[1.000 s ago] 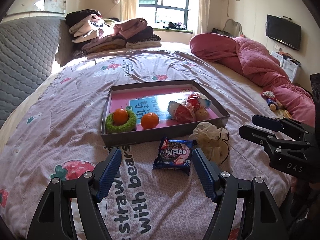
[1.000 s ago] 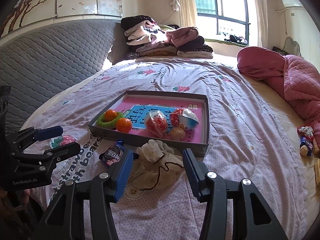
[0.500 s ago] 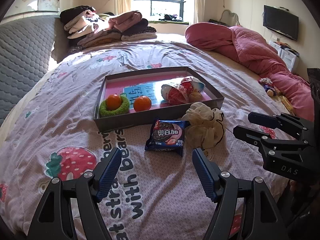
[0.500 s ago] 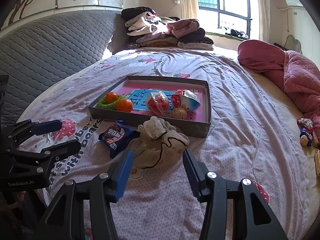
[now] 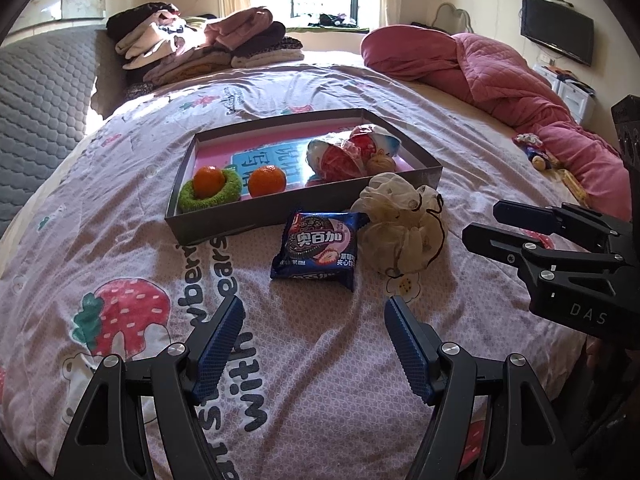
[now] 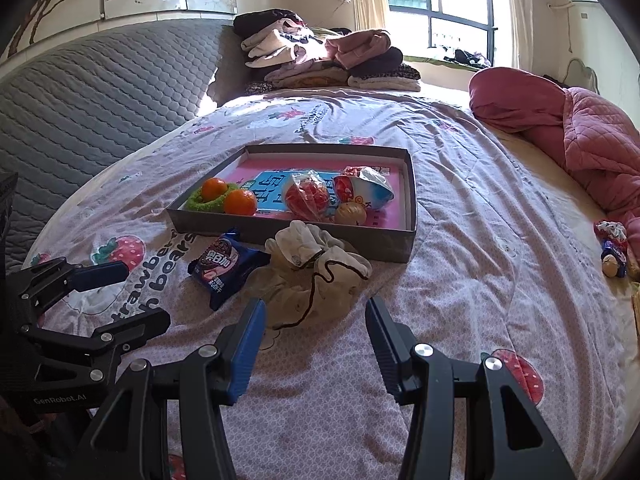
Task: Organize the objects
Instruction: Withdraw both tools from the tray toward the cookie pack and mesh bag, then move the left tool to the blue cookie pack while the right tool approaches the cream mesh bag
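A shallow grey box (image 5: 304,204) (image 6: 412,184) with a pink floor lies on the bedspread. It holds two oranges (image 5: 267,180), one in a green ring (image 5: 210,196), and several wrapped snacks (image 5: 352,152). In front of the box lie a blue biscuit packet (image 5: 318,248) (image 6: 224,266) and a cream drawstring pouch (image 5: 404,224) (image 6: 316,276). My left gripper (image 5: 314,312) hovers open just short of the packet, nothing between its fingers. My right gripper (image 6: 316,308) (image 5: 480,222) stands open just short of the pouch, empty. The left gripper (image 6: 132,292) also shows in the right wrist view.
Folded clothes (image 5: 200,48) are stacked at the head of the bed by a grey quilted headboard (image 6: 100,92). A pink quilt (image 5: 500,80) is bunched on the right, with small toys (image 6: 612,248) near that edge. A window lies beyond.
My left gripper has sunk and drawn closer to the bedspread, so the packet sits higher in its view. The right gripper has tilted slightly down toward the pouch. Both stay open.
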### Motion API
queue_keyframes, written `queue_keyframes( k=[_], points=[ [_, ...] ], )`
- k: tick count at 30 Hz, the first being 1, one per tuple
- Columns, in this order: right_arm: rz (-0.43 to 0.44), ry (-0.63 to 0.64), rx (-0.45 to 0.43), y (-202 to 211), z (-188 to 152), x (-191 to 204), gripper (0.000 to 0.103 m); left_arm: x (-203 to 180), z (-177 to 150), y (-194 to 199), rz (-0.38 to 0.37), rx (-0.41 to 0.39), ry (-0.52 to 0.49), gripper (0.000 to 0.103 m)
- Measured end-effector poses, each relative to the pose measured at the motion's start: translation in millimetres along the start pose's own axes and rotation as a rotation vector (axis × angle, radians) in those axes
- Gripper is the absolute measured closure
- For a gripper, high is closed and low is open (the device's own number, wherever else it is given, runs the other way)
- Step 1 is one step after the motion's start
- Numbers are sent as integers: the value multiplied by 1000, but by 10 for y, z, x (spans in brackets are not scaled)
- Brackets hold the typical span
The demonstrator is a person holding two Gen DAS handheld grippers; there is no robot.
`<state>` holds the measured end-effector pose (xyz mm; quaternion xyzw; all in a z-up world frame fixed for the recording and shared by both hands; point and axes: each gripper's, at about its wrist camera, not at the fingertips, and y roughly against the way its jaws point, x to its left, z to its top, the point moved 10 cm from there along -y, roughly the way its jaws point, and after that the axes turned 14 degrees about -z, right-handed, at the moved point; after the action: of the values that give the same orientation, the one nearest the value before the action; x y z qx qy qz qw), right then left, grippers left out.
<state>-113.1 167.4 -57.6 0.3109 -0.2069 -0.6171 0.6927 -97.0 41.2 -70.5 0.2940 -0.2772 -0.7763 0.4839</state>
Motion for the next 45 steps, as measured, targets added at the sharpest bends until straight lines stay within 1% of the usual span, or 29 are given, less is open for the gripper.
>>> queue_keyframes(
  k=[6, 11, 24, 37, 45],
  points=[
    [2, -14, 14, -50, -24, -11, 52, 15, -58, -92, -17, 25, 18, 28],
    [-9, -19, 24, -113, -49, -26, 52, 15, -73, -138, -19, 27, 22, 28],
    [-15, -29, 34, -208, -50, -26, 52, 40, -23, -263, -28, 27, 28, 28],
    [-13, -70, 43, -336, 3, -94, 52, 164, 35, -430, -53, 35, 73, 28],
    [-16, -84, 57, -437, 13, -85, 52, 204, 96, -487, -50, 29, 81, 28]
  ],
)
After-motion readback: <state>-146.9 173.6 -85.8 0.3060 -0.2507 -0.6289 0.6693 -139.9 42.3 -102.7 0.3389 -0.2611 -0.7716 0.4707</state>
